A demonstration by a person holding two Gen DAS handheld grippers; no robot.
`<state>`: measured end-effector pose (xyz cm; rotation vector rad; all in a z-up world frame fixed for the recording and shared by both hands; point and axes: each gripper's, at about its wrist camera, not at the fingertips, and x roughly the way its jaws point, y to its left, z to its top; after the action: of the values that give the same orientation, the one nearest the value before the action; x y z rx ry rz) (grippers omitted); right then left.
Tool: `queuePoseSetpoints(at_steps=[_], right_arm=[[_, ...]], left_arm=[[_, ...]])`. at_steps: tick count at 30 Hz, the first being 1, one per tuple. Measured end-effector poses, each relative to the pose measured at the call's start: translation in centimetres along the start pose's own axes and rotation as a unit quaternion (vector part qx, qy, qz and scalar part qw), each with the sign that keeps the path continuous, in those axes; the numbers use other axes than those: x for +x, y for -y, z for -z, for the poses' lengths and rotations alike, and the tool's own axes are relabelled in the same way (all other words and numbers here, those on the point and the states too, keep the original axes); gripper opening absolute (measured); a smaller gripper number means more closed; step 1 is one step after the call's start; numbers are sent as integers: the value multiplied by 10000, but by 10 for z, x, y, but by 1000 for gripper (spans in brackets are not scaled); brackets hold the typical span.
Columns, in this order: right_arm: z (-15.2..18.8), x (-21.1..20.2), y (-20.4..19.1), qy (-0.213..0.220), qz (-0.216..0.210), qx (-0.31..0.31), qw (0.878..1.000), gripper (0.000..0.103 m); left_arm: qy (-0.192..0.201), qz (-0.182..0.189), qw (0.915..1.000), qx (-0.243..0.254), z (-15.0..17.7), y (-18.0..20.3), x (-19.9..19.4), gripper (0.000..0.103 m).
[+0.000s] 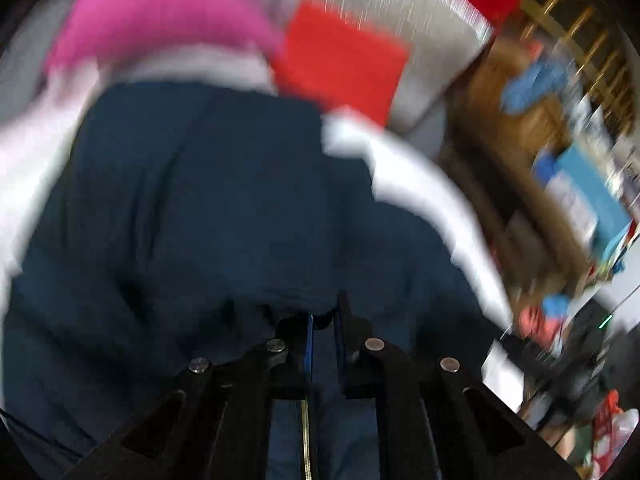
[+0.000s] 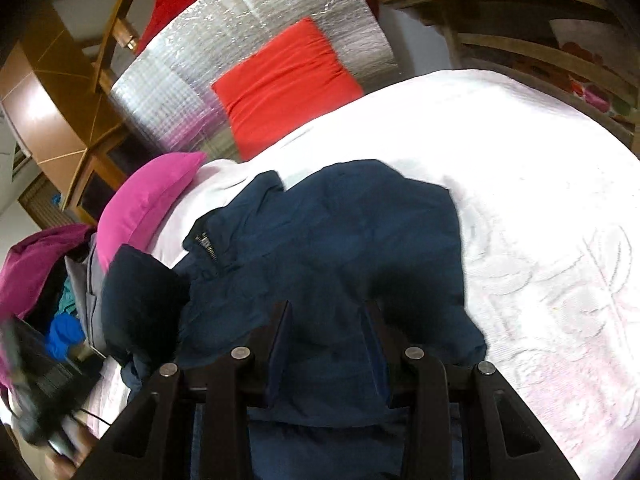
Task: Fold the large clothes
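Observation:
A dark navy jacket (image 2: 328, 240) lies crumpled on a white bedspread (image 2: 520, 184), its zip and collar toward the left. In the blurred left wrist view the jacket (image 1: 192, 208) fills the middle. My left gripper (image 1: 322, 318) is shut on a fold of the navy fabric, which bunches over its fingertips. My right gripper (image 2: 326, 312) is open, its fingers (image 2: 280, 328) standing apart just above the jacket's near part. The left gripper (image 2: 36, 392) shows blurred at the lower left of the right wrist view.
A pink pillow (image 2: 148, 200) and a red cushion (image 2: 280, 80) lie near the bed's head, against a silver foil panel (image 2: 248, 12). A pile of other clothes (image 2: 44, 280) sits at the left. Wooden furniture (image 2: 52, 112) and cluttered shelves (image 1: 560, 160) surround the bed.

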<state>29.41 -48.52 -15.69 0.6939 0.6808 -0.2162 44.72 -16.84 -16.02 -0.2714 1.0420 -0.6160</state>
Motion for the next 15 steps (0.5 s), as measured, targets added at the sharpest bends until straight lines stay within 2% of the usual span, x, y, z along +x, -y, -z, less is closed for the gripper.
queuePoseSetpoints(at_steps=[2,4,5,6,8,10,12,13,15], right_arm=[[-2,-1,4,-16,-9,70,10000,40],[-5,-2,7,-38,-42,120,9999,40],[-6,-3,7,-23,-53,145,9999,42],[-6,-5,8,0,-65,174,9998,49],[-7,-7,7,36,-86,177,9998,61],[-6,-8,3,76,-142,163,9997,64],[-3,-10,-2,76,-195,159,9997,64],[-2,-10,-3,69,-210,151,9996,64],[2,-9,-7,39,-219,102,9997,64]], left_arm=[[-375,-57,9993,-71,11,-2,8,14],[-420,16,9991,-106,17,-4,-4,31],[-389,77,9992,-93,18,-5,-14,55],[-301,148,9994,-71,19,-6,-24,70],[102,347,9993,-8,21,-9,-56,72],[346,451,9984,48,18,-13,-77,73],[706,454,9964,-115,9,-24,-92,81],[873,433,9948,-306,2,-35,-94,83],[1071,544,9878,-987,-13,-64,-91,84]])
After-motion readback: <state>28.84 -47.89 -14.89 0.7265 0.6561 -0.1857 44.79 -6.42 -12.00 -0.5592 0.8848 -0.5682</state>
